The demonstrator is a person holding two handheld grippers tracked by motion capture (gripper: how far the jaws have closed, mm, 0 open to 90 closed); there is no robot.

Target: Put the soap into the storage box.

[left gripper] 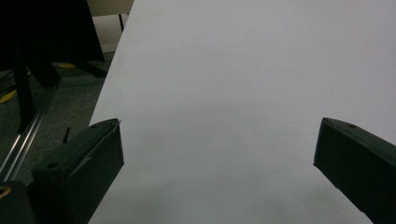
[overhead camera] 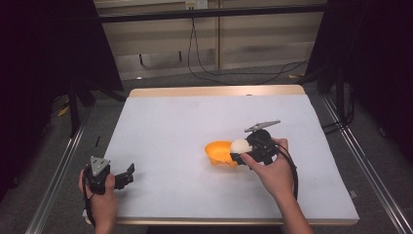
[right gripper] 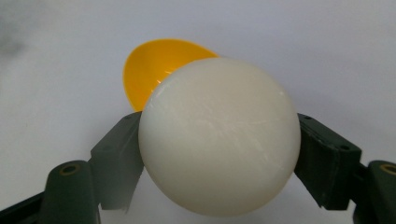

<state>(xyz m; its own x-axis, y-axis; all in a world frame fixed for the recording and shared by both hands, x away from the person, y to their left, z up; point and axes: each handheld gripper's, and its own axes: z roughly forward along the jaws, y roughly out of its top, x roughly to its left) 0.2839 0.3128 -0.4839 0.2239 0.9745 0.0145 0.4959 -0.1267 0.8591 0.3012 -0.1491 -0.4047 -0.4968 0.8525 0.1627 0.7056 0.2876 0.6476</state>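
A white ball (right gripper: 218, 135) sits pinched between the two black jaws of my right gripper (right gripper: 219, 154), which is shut on it. In the high view the right gripper (overhead camera: 242, 148) holds the white ball (overhead camera: 239, 146) just above the right rim of an orange bowl (overhead camera: 219, 153) on the white table cover. The orange bowl (right gripper: 156, 70) lies just beyond the ball in the right gripper view. My left gripper (overhead camera: 127, 175) rests at the table's front left corner, jaws wide apart with nothing between them (left gripper: 219, 163).
The white table cover (overhead camera: 185, 126) has bare room to the left and behind the bowl. Metal rails (overhead camera: 58, 170) run along both sides of the table. Black cables (overhead camera: 209, 68) lie on the floor beyond the far edge.
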